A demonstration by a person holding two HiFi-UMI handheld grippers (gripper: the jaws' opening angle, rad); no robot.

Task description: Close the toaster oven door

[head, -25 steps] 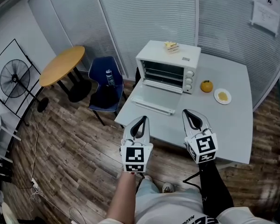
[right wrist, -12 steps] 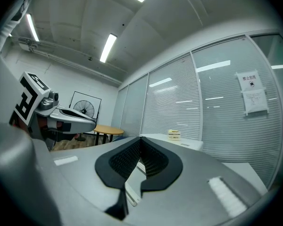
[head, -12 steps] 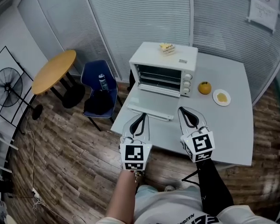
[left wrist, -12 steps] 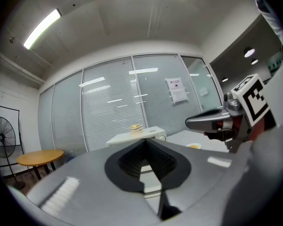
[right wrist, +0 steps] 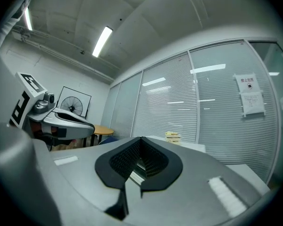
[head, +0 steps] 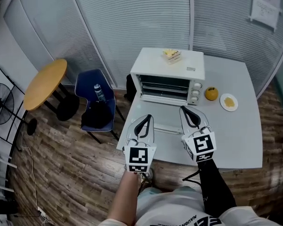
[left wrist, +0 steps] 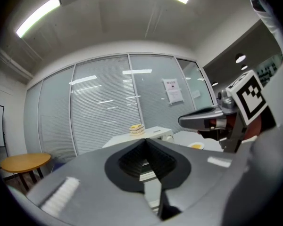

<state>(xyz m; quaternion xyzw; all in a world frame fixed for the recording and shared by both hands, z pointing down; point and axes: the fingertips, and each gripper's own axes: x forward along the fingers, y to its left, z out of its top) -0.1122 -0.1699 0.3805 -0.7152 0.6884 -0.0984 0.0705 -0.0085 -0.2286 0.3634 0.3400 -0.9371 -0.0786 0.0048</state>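
A white toaster oven stands at the back of the grey table. Its door hangs open, lying flat toward me, with the handle bar at its near edge. My left gripper hovers over the door's left near corner, jaws shut and empty. My right gripper is above the door's right side, also shut and empty. Neither gripper visibly touches the door. In the left gripper view the oven top shows beyond my left gripper. The right gripper view shows my right gripper.
A cake slice sits on the oven top. An orange and a small plate lie right of the oven. A blue chair holding a bottle, a round yellow table and a fan stand left.
The view has shifted, so the oven now sits straight ahead. Both grippers have come forward over the open door. The door has stayed open.
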